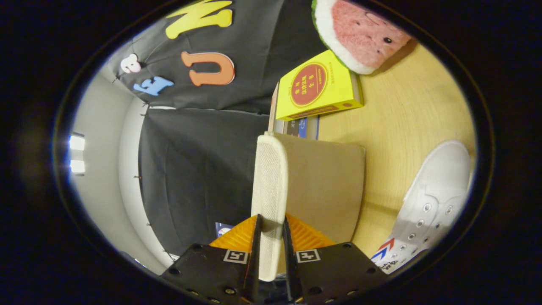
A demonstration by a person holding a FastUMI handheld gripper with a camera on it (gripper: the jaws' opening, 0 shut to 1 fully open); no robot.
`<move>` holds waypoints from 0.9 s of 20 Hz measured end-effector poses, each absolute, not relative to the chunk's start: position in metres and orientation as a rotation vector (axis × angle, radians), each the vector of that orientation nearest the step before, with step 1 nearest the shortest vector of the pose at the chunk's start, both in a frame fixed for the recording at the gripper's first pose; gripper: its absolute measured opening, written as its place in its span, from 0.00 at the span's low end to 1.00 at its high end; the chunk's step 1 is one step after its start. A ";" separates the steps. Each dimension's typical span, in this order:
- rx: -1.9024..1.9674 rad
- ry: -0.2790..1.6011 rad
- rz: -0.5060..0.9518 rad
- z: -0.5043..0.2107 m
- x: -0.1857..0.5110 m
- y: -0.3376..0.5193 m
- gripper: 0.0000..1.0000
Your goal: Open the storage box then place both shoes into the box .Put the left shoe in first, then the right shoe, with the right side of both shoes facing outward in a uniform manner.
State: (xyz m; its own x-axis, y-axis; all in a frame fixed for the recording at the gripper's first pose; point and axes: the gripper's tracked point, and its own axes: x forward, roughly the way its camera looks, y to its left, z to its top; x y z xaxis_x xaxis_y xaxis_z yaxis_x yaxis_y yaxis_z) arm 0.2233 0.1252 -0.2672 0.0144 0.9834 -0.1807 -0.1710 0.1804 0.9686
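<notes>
Clamped between my 2 fingers is the mesh-covered edge of the storage box lid point(268, 186), so my gripper point(271, 237) is nearly closed, both fingers pressing on that thin rim with only its thickness between them. Beyond the fingers the lid runs away from me as a pale strip, and the tan fabric panel of the storage box point(326, 186) spreads off to one side of it. I judge this to be the opening step, with the flap in my hold and no shoe inside that I can see. It looks light and soft, a padded fabric panel that will bend rather than swing like a board, so the grip belongs right on the stitched edge where it is stiffest, and the pull should be gentle lest the whole box drag along the wooden table point(406, 106). Just beside the box, off past my fingers on the table side, lies 1 white lace-up sneaker point(427, 199); I cannot tell whether it is the left or the right. Its canvas upper should squash easily, so the heel or collar seems the firmest hold. Further ahead a yellow book point(317, 87) lies on a stack, and a plush watermelon slice point(360, 34) sits beyond it.
</notes>
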 end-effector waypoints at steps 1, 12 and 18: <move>0.952 1.158 1.144 -0.264 0.225 0.121 0.14; 0.876 1.089 1.042 -0.183 0.185 0.130 0.00; 0.814 1.015 1.015 -0.134 0.169 0.164 0.00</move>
State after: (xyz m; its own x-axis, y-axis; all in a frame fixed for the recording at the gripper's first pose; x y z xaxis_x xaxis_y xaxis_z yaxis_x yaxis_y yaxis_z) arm 0.1695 0.1637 -0.1339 0.1829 0.9408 -0.2855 -0.2853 0.3287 0.9003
